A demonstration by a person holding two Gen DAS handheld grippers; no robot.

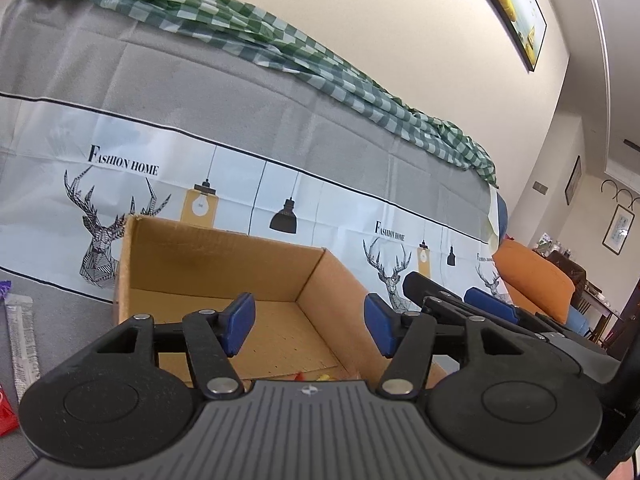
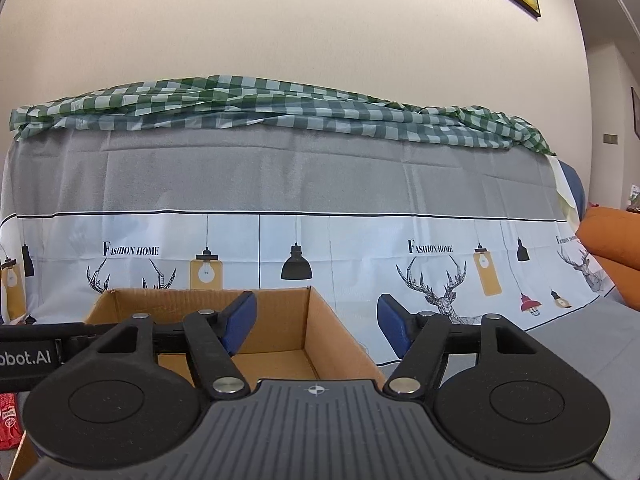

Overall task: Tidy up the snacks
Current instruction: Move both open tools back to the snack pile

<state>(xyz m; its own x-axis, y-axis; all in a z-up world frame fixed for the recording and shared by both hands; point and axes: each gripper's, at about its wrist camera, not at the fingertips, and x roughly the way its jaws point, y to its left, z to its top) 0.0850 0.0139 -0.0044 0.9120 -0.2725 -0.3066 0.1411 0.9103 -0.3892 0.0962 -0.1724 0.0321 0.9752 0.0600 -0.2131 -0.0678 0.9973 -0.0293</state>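
Snacks: few on show, all at frame edges.

Left wrist view. A silver sachet [image 1: 22,344] lies flat on the grey cloth [image 1: 72,312] at far left, beside a red packet [image 1: 6,412] cut off by the edge and a scrap of purple wrapper [image 1: 4,288] above it. Judged light, thin and crinkly, probably slippery; best pinched across the narrow width near one end, gently, since the contents may crush. The cardboard box [image 1: 224,264] stands open-topped just ahead, right of these packets; its walls look stiff, its floor mostly bare. Small yellow and red bits [image 1: 316,377] show at its near edge, mostly hidden behind the gripper body; what they are cannot be told. The left gripper [image 1: 310,322] hangs over the box, jaws apart, nothing between the blue pads [image 1: 240,320]. The right gripper [image 1: 460,298] shows at right, only partly in frame.

Right wrist view. The same box [image 2: 280,320] sits ahead and left; the near part of its interior is blocked by the gripper body. The right gripper [image 2: 318,326] is released and empty, its left pad over the box, its right pad outside it. A red packet [image 2: 8,420] is cropped at lower left, print unreadable. A black bar lettered "obot.AI" [image 2: 28,354] enters from the left, presumably the other tool.
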